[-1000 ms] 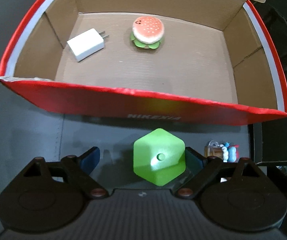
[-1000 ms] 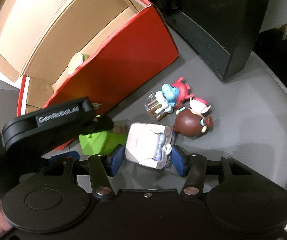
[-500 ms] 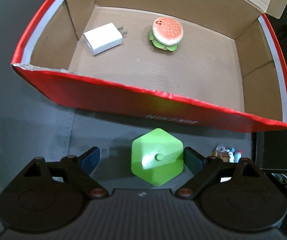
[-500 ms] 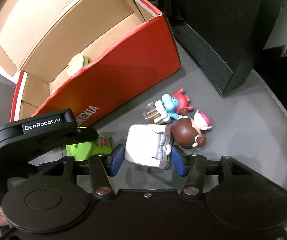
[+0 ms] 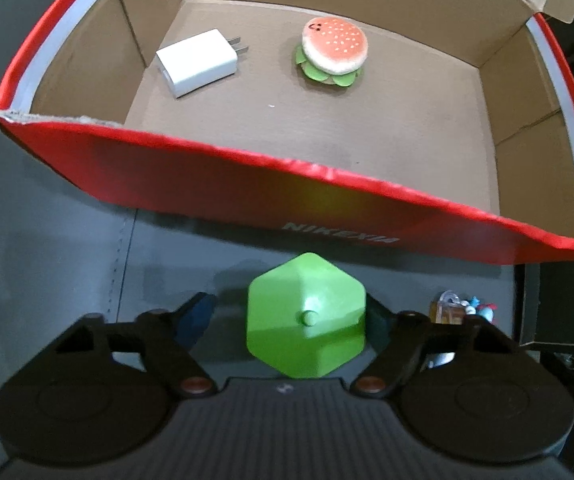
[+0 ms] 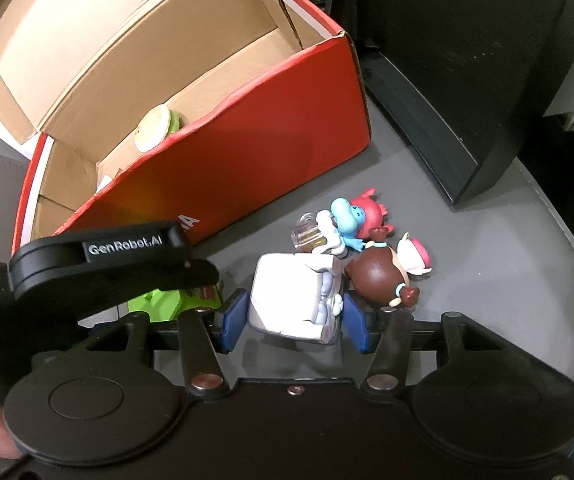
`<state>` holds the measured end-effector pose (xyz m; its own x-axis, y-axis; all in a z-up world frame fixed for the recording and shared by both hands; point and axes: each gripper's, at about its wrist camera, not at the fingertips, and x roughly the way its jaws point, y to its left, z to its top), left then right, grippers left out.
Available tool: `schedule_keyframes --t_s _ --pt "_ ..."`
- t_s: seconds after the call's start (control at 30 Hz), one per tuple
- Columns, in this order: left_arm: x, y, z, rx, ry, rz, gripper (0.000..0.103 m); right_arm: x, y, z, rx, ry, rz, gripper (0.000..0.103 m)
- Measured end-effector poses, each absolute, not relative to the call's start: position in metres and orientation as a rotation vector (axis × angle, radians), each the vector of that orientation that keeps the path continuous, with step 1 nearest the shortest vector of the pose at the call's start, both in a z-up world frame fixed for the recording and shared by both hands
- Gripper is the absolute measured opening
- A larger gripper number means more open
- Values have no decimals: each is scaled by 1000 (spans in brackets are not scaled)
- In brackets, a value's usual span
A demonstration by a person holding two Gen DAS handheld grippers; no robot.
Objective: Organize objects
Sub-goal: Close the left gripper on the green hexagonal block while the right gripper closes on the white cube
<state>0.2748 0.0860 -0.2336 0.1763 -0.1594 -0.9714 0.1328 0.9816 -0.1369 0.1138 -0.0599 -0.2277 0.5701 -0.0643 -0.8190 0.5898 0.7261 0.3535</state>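
My left gripper (image 5: 289, 316) holds a green hexagonal block (image 5: 306, 316) above the grey table, in front of the open red cardboard box (image 5: 247, 184). Its right finger touches the block; a gap shows on the left side. The box holds a white charger (image 5: 199, 62) and a burger toy (image 5: 333, 52). My right gripper (image 6: 293, 314) is shut on a white boxy toy (image 6: 293, 302) and holds it just over the table. The left gripper (image 6: 107, 264) and the green block (image 6: 167, 304) also show in the right wrist view.
A blue-and-red figure with a clear jar (image 6: 343, 224) and a brown-haired doll (image 6: 387, 272) lie on the grey table (image 6: 487, 280) right of the box. A black case (image 6: 467, 80) stands at the back right.
Both grippers have risen with their objects. The left gripper has moved up toward the box front with the green block. The right gripper has lifted the white toy off the table.
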Motion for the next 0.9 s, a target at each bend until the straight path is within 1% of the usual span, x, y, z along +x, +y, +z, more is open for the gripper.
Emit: schedule_keyframes --t_s 0.1,0.23,0.5,0.9 --pt "275 87 -237 -22 1390 -210 69 116 -58 -229 643 895 -419 51" --pt "273 91 -235 -25 1379 -210 54 118 -57 -230 624 903 -419 51" --pt "268 101 -230 -39 1359 -209 53 119 -58 -231 628 899 -417 50" --pt "256 117 -205 -56 1300 -224 53 102 -66 -230 750 894 -424 50"
